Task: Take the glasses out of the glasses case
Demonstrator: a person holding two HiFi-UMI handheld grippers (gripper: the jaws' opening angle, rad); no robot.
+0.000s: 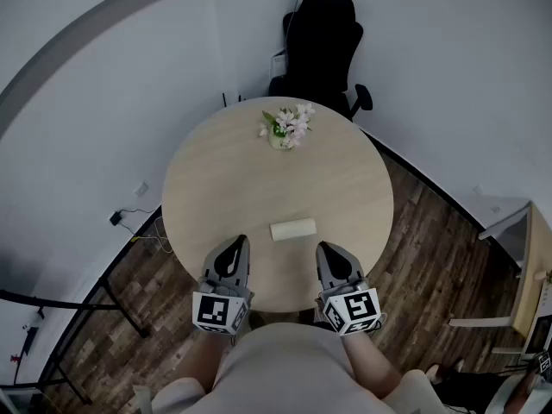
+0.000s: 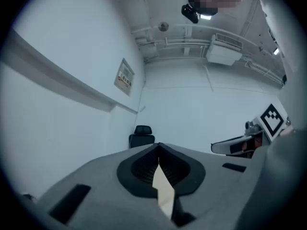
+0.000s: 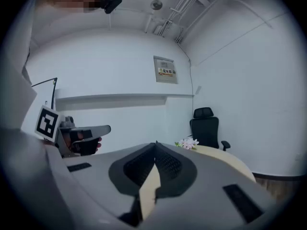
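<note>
I have both grippers parked at the near edge of the round table [image 1: 224, 179], and nothing is in hand yet. The left gripper [image 1: 241, 241] has its fingers [image 2: 141, 169] pressed together tip to tip with nothing between them. The right gripper [image 1: 323, 248] shows the same: fingers [image 3: 139, 169] closed to a point and empty.

The glasses case [image 1: 293, 229] lies flat on the table just ahead of the fingertips. It sits between the two grippers, a little nearer the right one, with its long side running across in front of them. It looks closed, so the glasses must be inside.

As I judge it, the step in hand is the approach, and to do it well I should open both sets of fingers before moving in, because closed tips would only push the case away. I would bring the left fingers around the case's left end to pin it down. Then I would work the right fingers in at the lid's edge.

From the head view I can't tell which long side carries the hinge, and neither gripper view shows the case, so I would tip a gripper down for a look first. The case looks light and smooth, and it could skid toward the flowers [image 1: 287, 128] beyond the fingertips if nudged.
</note>
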